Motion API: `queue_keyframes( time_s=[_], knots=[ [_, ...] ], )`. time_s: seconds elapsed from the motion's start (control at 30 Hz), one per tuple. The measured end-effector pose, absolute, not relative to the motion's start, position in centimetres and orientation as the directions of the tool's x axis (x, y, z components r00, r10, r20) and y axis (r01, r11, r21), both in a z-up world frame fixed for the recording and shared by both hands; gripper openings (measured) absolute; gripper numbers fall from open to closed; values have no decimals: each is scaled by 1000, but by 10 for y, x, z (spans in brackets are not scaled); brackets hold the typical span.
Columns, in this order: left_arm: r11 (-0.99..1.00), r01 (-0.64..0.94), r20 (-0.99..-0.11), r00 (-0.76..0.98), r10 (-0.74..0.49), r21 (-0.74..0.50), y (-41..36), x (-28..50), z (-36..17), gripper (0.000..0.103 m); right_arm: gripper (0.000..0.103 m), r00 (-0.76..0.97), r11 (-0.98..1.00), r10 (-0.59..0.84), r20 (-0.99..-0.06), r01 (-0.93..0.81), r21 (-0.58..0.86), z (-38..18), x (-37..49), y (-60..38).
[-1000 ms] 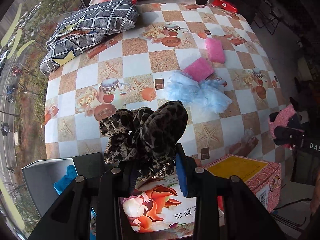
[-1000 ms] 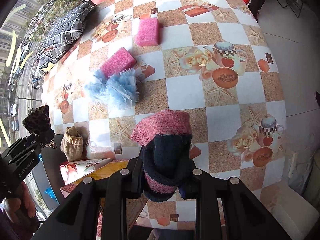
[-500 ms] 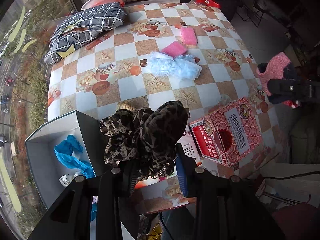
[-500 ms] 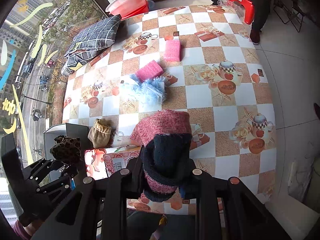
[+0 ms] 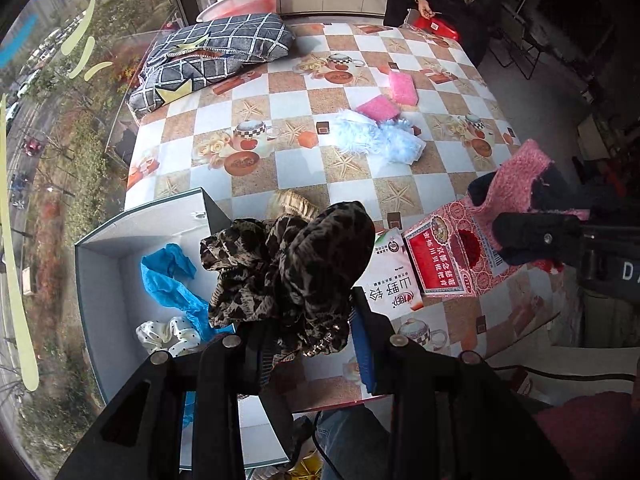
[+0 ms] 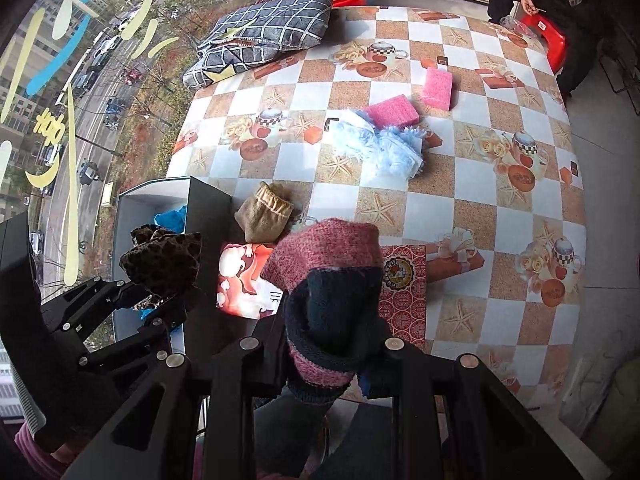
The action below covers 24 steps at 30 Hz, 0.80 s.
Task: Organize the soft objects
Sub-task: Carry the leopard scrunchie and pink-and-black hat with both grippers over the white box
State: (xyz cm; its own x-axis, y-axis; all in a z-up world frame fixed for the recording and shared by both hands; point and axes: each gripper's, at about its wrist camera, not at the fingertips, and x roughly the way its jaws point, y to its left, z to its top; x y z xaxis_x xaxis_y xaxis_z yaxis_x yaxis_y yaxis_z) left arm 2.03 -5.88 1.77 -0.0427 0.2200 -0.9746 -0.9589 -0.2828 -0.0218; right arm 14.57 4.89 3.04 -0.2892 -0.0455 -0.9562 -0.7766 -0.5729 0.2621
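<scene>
Left wrist: left claw (image 5: 310,336) clamps leopard-print cloth (image 5: 292,264) | right claw (image 6: 322,354) clamps pink-navy knit (image 6: 332,280)

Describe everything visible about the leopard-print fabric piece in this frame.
The leopard-print fabric is a soft, crumpled bundle in dark brown and tan, with a sparkly trim at its lower edge. It is clamped in the left tongs, bunched upward and held in the air by the grey box that holds blue and white items. Only the tongs touch it.

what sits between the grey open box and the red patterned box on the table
In the right wrist view, a flat peach-printed carton lies between the grey open box and the red patterned box; a tan pouch sits just behind.
</scene>
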Motion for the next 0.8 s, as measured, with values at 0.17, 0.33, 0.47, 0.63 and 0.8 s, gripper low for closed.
queue_keyframes(
  time_s=[0.17,0.33,0.47,0.63,0.8],
  knots=[
    [-329,-944,-971,-58,233,-22,-72,6,23,37,27,-284,-605,-63,-957,-752,263,31,127,41],
    [-383,-923,-966,-72,247,-29,-87,-10,27,37,27,-278,-649,-78,-957,-715,260,33,107,30],
    [-414,-910,-965,-81,251,-32,-97,-19,28,37,27,-268,-679,-81,-960,-691,250,34,94,22],
    [-443,-896,-961,-95,258,-30,-107,-29,30,37,27,-258,-701,-85,-962,-671,242,34,82,15],
    [-480,-877,-960,-99,261,-40,-117,-40,30,37,27,-246,-725,-95,-965,-646,237,33,69,7]
  ],
)
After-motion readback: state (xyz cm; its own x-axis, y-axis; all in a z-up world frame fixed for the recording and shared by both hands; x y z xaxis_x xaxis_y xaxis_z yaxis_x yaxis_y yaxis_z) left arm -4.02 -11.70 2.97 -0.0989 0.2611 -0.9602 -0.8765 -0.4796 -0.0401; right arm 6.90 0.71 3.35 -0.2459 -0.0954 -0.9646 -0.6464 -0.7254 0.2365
